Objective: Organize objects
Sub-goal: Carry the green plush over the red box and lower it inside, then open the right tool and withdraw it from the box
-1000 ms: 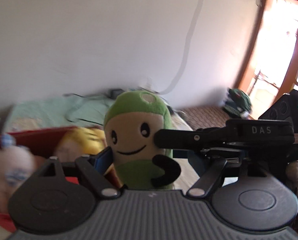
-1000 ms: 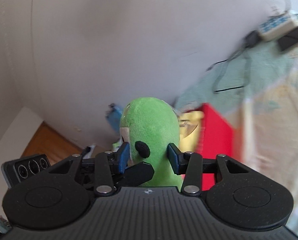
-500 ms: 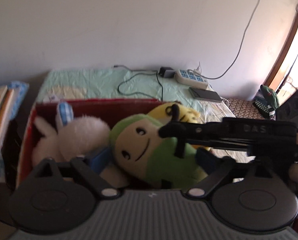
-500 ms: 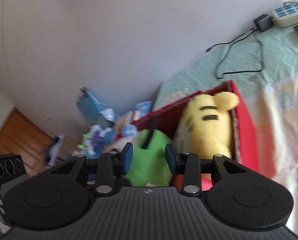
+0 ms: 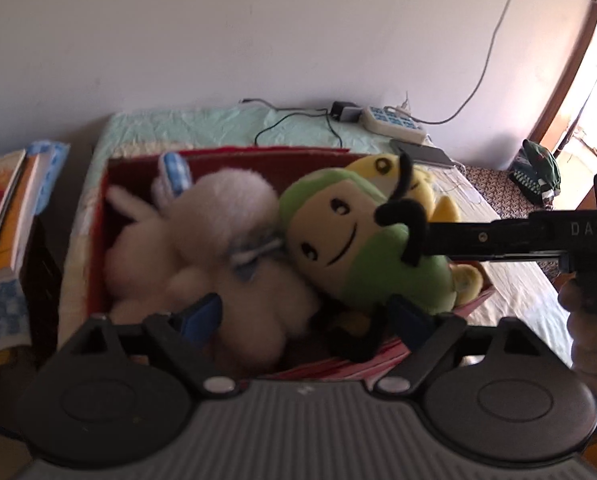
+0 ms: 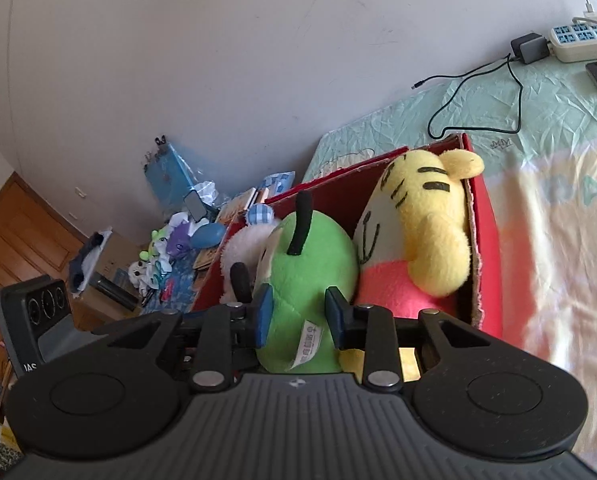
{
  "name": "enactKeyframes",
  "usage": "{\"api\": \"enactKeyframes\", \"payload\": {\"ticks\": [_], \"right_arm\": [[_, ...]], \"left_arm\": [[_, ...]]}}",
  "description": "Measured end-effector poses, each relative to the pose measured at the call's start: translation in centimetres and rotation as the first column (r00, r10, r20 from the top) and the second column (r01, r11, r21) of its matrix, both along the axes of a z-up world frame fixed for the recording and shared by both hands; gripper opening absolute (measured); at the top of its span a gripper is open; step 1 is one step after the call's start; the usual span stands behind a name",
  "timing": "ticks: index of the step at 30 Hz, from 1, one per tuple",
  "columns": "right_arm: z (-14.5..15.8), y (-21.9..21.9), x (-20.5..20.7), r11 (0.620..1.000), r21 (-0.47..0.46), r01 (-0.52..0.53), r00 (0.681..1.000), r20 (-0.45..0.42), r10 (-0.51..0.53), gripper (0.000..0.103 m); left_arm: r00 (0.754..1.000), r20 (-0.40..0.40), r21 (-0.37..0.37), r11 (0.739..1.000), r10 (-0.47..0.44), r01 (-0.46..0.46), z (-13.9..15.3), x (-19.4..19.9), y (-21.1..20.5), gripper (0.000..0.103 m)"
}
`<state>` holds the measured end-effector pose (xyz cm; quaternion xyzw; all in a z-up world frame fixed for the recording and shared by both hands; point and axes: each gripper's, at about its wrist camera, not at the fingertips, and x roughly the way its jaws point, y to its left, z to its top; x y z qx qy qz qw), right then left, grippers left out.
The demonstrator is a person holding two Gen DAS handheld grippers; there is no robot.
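A red box [image 5: 226, 150] [image 6: 486, 216] stands on the bed. The green plush toy [image 5: 362, 248] [image 6: 310, 256] lies in it, between a white plush [image 5: 218, 240] [image 6: 238, 248] and a yellow tiger plush [image 5: 422, 188] [image 6: 426, 216]. My right gripper [image 6: 298, 316] [image 5: 430, 236] reaches in from the right. Its jaws are closing, with the green toy's lower end pinched between the blue pads. My left gripper [image 5: 304, 314] hangs over the box's near edge. Its jaws are narrowing but touch nothing; the white plush and the green toy's black foot lie beyond them.
A stack of books [image 5: 6, 208] sits left of the bed. At the wall lie a power strip [image 5: 394, 124] [image 6: 582, 38], a black cable and a phone [image 5: 422, 154]. Small toys and clutter [image 6: 170, 252] crowd a surface beyond the box. A hand [image 5: 590, 320] holds the right gripper.
The green toy, held upright in the air by both grippers, came down and now lies in the box. My left gripper let go of it and spread. Both grippers sank toward the box.
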<state>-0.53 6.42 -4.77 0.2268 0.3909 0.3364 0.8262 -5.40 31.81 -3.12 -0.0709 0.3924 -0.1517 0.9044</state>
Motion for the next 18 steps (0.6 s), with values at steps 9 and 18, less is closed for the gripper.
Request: {"api": "enactKeyframes", "payload": {"ticks": [9,18], "right_arm": [[-1.6,4.0,0.3,0.993,-0.113,0.02,1.0,0.01,-0.019,0.035],[-0.4,0.7,-1.7,0.987,-0.091,0.134,0.991,0.008,-0.134,0.037]], "left_arm": [[0.996,-0.037,0.037,0.996,0.087,-0.085,-0.6,1.8,0.6,0.085],[0.988,-0.05,0.178,0.975,0.145,-0.134,1.5,1.2,-0.9,0.092]]}}
